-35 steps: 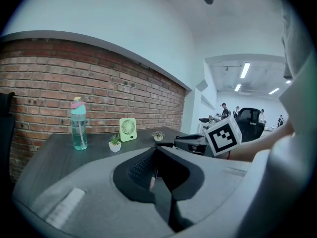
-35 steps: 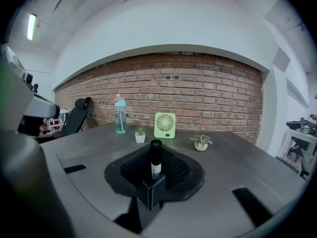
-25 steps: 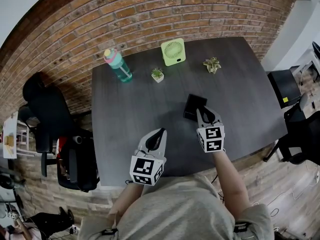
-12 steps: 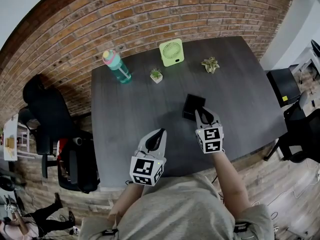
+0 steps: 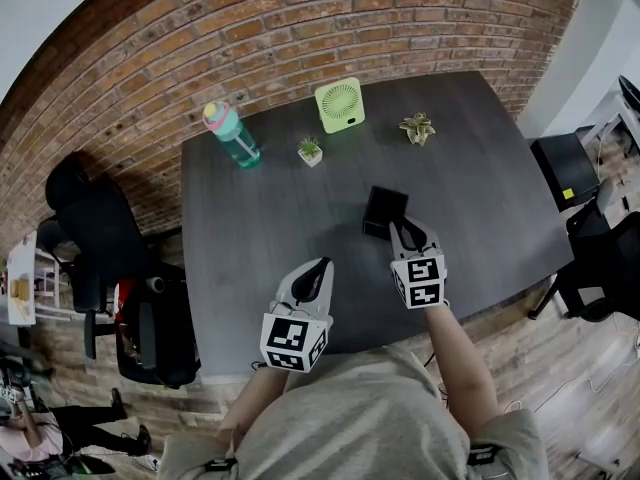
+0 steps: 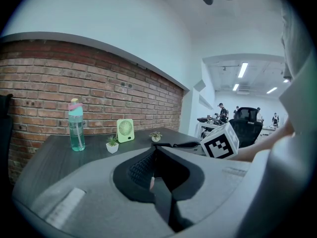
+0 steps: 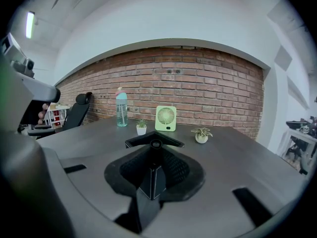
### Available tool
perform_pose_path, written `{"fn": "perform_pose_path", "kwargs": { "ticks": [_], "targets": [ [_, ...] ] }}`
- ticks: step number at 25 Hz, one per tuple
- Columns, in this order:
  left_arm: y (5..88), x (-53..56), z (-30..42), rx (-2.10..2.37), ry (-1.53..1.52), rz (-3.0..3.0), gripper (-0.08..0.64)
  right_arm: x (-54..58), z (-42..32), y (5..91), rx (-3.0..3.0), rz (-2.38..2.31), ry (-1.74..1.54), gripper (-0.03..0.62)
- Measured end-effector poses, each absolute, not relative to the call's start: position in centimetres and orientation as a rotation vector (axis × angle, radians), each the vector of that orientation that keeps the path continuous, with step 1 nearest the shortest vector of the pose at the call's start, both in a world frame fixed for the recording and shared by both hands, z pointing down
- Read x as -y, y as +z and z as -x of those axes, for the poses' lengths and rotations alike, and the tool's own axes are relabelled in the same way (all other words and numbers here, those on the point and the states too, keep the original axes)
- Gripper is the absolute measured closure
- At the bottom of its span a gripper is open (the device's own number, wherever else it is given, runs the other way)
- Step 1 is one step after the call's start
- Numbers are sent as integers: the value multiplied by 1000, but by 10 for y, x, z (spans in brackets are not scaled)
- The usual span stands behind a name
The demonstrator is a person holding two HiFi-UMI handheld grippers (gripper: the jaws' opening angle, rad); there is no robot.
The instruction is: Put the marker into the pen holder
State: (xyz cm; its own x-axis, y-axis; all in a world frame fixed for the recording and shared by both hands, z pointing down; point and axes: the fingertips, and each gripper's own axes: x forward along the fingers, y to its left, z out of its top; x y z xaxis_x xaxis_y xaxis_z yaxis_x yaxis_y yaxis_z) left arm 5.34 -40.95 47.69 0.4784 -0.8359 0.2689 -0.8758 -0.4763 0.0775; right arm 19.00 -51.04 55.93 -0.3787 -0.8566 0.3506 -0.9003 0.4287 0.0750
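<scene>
- Black marker (image 7: 155, 156) stands upright in your right gripper (image 5: 407, 231), whose jaws are clamped on it, right at the near rim of the holder (image 5: 385, 211).
- Over the last second that gripper has barely moved. The marker isn't in yet, so you seem to be lining up the drop.
- Your left gripper (image 5: 320, 266) hangs closed and empty near the bench (image 5: 250, 228) edge.
- In the head view the gripper hides the marker. No view settles whether its lower end is over the holder's mouth.
</scene>
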Motion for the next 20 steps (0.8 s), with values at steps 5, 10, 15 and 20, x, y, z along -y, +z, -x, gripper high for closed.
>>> {"fn": "perform_pose_path", "kwargs": {
  "ticks": [5,10,15,20],
  "targets": [
    [476,405,-56,1476,289,-2526,543,508,-192,561,2346,-1510,185,526],
    [474,401,-54,1476,287,-2528,543,509,-191,560,2341,-1509,186,525],
    [472,396,-53,1474,289,-2533,543,509,-191,561,2337,-1513,186,525],
    [465,391,-51,1472,284,-2545,543,510,-192,560,2319,-1525,196,517]
  ]
}}
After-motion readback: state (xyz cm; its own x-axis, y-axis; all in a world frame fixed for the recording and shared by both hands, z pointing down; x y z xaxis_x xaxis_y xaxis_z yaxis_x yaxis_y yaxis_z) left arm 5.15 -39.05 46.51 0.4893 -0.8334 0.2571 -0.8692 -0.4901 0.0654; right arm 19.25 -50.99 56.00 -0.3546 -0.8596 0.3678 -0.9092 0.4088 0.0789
